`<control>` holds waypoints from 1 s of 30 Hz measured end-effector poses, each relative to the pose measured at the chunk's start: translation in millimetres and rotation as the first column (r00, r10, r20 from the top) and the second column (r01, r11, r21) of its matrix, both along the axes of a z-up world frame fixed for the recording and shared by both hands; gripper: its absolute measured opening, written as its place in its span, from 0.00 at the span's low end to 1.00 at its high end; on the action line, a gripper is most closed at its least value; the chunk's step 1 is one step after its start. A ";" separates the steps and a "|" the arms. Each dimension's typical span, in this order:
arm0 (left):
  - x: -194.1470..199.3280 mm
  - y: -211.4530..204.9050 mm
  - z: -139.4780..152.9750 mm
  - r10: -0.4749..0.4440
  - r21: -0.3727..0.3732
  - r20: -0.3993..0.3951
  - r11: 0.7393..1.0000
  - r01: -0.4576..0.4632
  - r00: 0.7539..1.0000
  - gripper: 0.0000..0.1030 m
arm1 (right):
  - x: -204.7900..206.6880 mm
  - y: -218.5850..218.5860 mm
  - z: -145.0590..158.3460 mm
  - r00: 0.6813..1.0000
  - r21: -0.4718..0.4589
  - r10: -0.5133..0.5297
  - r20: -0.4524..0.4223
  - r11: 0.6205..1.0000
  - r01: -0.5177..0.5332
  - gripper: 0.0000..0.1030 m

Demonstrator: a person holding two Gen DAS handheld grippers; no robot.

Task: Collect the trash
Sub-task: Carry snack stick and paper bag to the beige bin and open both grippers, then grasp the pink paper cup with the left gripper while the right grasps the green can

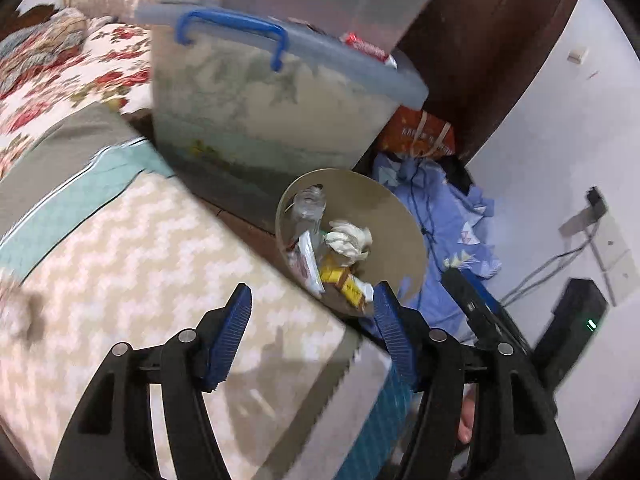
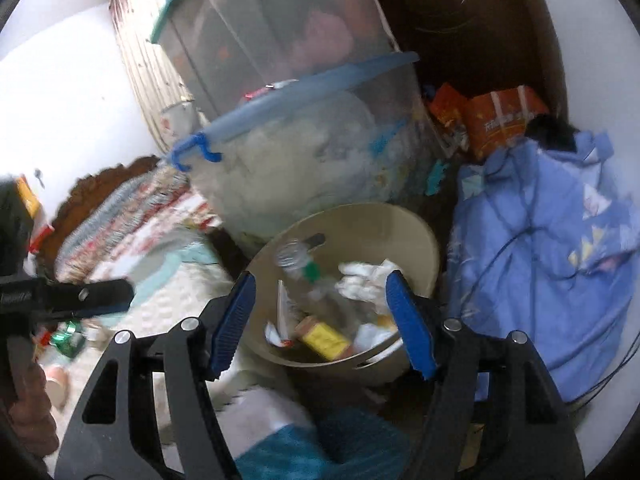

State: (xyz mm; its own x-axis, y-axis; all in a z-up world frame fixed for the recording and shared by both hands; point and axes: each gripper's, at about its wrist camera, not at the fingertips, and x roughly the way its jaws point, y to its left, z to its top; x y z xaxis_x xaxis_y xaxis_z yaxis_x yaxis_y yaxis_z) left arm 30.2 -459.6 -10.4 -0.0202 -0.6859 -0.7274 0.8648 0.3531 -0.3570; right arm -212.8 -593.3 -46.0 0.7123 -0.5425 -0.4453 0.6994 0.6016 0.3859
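bedside floor: both grippers, left (image 1: pixel 312 300) and right (image 2: pixel 320 284), angled down over bin (image 2: pixel 416 236), jaws wide, empty.

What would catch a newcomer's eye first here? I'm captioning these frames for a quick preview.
The beige bin on the floor beside the bed, holding a clear bottle, crumpled tissue and a yellow box. Both open blue-tipped tongs, left and right, hang empty near it. Behind stand stacked clear storage boxes.

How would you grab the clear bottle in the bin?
Grip the bottle by its neck, coming from above through the bin's open top. It leans against the wall with its neck uppermost, while its body sits among the other trash.
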 end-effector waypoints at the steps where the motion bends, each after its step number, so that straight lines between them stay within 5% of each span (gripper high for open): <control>1: 1.8 15.1 2.4 0.009 -0.010 -0.001 1.000 -0.009 1.000 0.58 | 4.0 8.7 3.2 1.000 -0.001 0.023 0.010 1.000 -0.023 0.67; 7: 22.5 151.8 4.2 0.134 -0.057 -0.033 0.989 -0.135 0.990 0.58 | 48.2 68.3 24.6 0.977 -0.053 0.213 -0.011 0.976 -0.213 0.66; 11: 41.6 246.9 -12.5 0.258 -0.037 -0.073 0.964 -0.262 0.963 0.58 | 94.6 111.3 28.7 0.926 -0.034 0.374 -0.049 0.926 -0.376 0.66; 15: 66.4 326.5 -31.3 0.406 -0.003 -0.106 0.913 -0.409 0.908 0.58 | 160.4 158.1 16.4 0.806 0.104 0.589 -0.056 0.806 -0.582 0.53; 17: 78.6 346.7 -36.6 0.459 0.004 -0.130 0.887 -0.462 0.879 0.58 | 200.2 181.2 6.0 0.737 0.173 0.673 -0.067 0.735 -0.656 0.44; 24: 123.8 371.5 -45.0 0.547 -0.023 -0.233 0.824 -0.567 0.804 0.68 | 302.9 234.6 -17.0 0.631 0.251 0.756 -0.172 0.653 -0.714 0.39; 27: 145.5 362.7 -52.9 0.562 -0.012 -0.263 0.811 -0.585 0.784 0.71 | 320.8 252.0 -24.6 0.584 0.259 0.787 -0.201 0.617 -0.743 0.39; 30: 159.4 353.3 -61.2 0.567 -0.002 -0.314 0.801 -0.598 0.761 0.77 | 319.4 271.9 -26.8 0.496 0.266 0.853 -0.164 0.522 -0.810 0.39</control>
